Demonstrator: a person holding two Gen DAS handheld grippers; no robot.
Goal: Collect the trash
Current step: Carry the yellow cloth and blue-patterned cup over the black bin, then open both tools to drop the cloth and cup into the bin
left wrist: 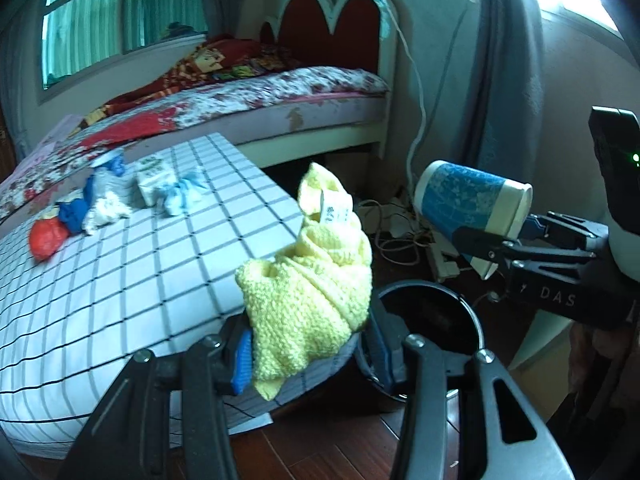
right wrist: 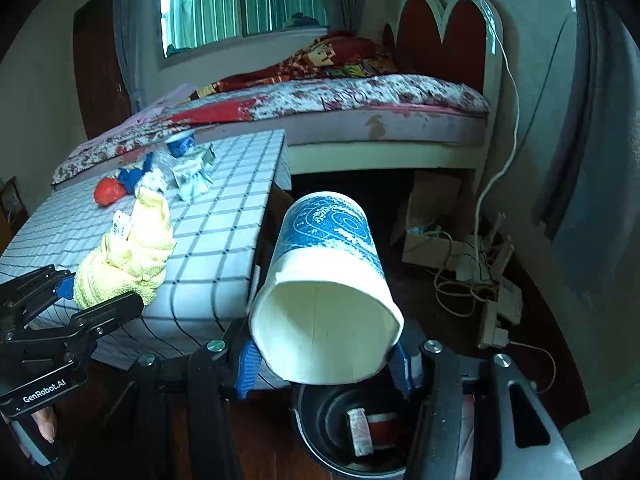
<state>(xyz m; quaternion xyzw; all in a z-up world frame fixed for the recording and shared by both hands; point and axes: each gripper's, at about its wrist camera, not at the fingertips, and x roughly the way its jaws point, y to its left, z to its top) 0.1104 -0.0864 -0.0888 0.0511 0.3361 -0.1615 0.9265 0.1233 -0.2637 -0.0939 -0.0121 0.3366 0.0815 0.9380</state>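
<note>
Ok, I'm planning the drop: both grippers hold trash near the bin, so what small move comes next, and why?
Probably ease the right gripper slightly lower and open it: its paper cup already hangs tilted just above the black bin, while the left gripper, shut on the yellow knit cloth, sits beside the rim.

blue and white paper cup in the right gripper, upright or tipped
Tipped. The blue and white paper cup lies nearly sideways in the right gripper, open mouth facing the camera, above the black round bin.

The bin (right wrist: pixel 348 432) stood open-topped on the floor just beside the table (right wrist: pixel 224 240) edge, with the cup (right wrist: pixel 332 300) above its mouth. To its right, a tangle of cables (right wrist: pixel 472 276) cluttered the floor; the bed (right wrist: pixel 380 132) closed off the far side.
</note>
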